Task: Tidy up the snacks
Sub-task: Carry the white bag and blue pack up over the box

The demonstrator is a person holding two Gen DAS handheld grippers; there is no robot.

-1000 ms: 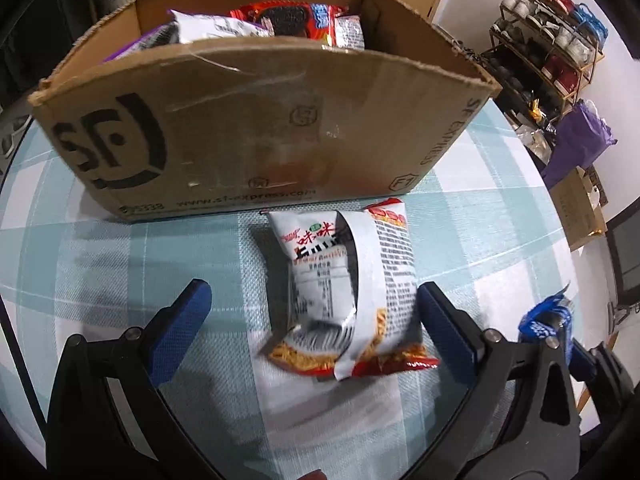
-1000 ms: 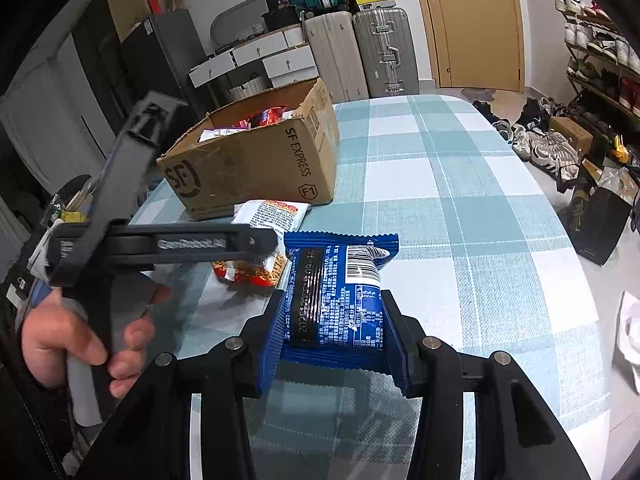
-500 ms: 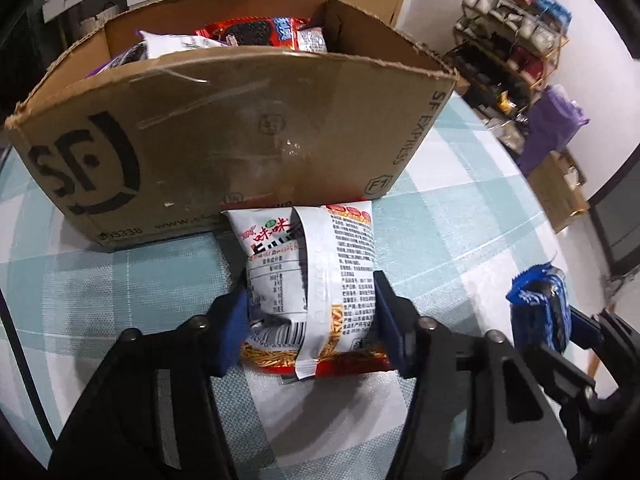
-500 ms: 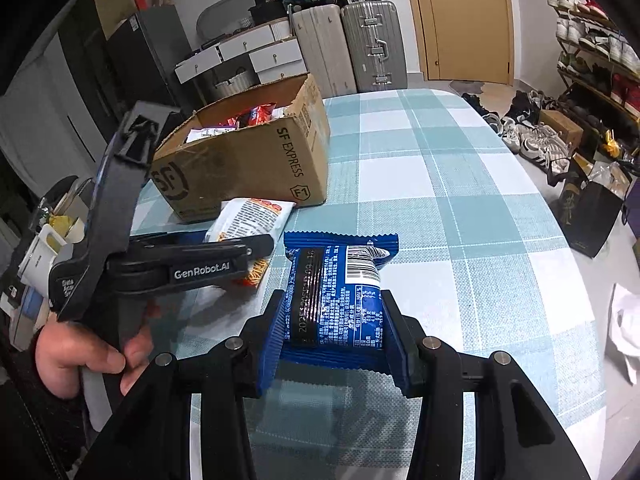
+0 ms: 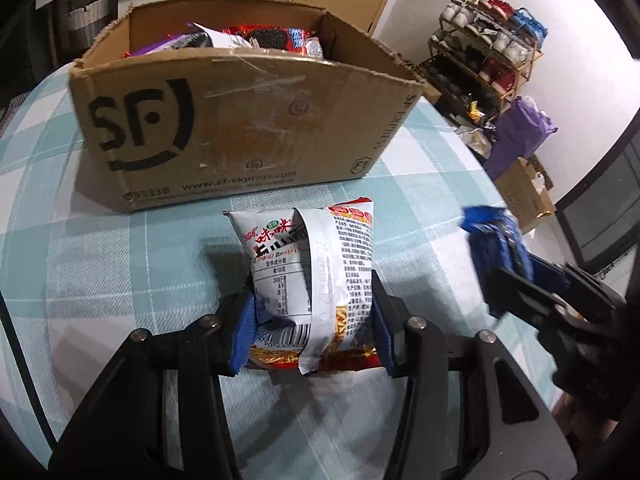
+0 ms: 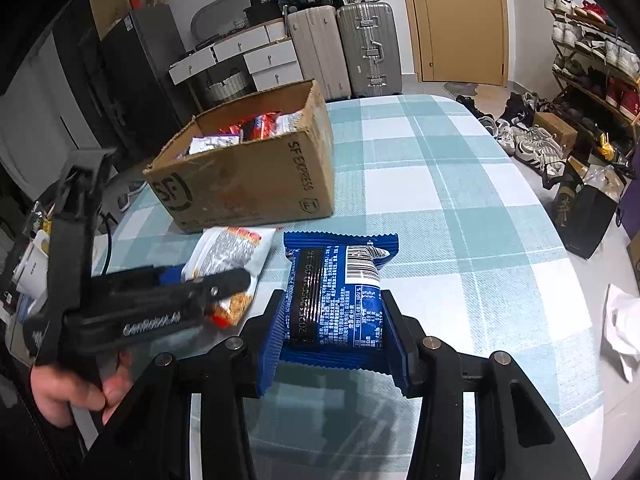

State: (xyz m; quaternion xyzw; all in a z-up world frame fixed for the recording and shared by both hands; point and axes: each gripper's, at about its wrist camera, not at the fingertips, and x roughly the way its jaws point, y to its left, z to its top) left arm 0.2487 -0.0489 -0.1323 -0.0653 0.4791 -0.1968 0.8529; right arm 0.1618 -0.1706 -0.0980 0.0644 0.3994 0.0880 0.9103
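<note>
Between the left gripper's (image 5: 314,322) closing-tight fingers, the noodle bag (image 5: 312,276) is sitting pinched, box (image 5: 240,136) just ahead. The right gripper (image 6: 334,338) is clamping the blue pack (image 6: 336,300). Slippery, puffy foil risks sliding out during lifting.

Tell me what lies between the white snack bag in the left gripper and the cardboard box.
Only bare checked tablecloth. In the left wrist view, a strip of it separates the white snack bag, held by the left gripper, from the cardboard box.
</note>
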